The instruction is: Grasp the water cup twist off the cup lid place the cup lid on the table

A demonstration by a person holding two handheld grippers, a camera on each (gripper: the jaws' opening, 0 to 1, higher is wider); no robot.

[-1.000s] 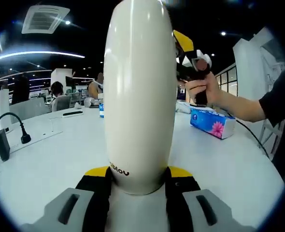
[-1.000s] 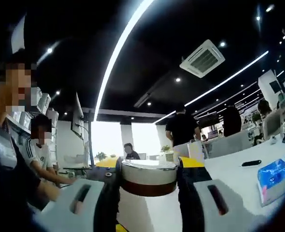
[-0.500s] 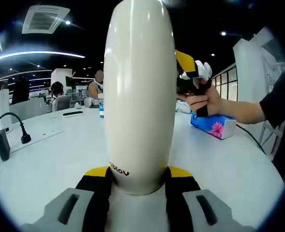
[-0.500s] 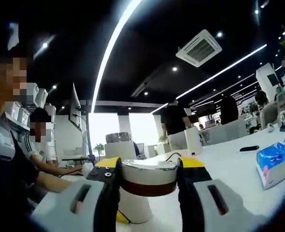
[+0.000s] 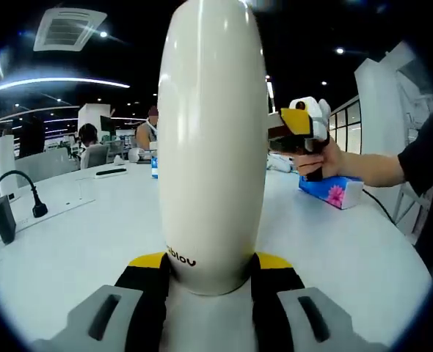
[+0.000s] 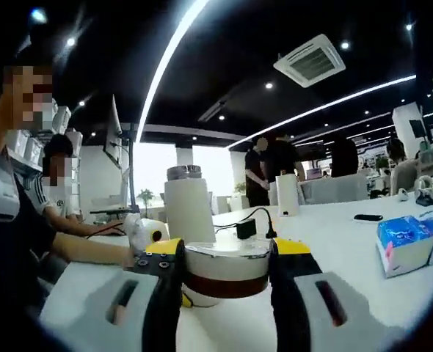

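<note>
Right hand-held gripper (image 6: 225, 264), clamping the cup lid (image 6: 226, 265), has lowered beside the left-clamped water cup (image 5: 210, 147).

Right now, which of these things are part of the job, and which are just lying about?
Part of the job:
- water cup, clamped in the left gripper
- cup lid, off the cup, held in the right gripper
- table

Lying about:
- tissue pack
- power adapter
- phone

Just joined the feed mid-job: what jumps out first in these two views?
The tall white cup towers in the left gripper view, clamped near its base by the left gripper. In the right gripper view, the right gripper holds the lid, off the cup, above the table. A blue tissue pack lies to the right.
</note>
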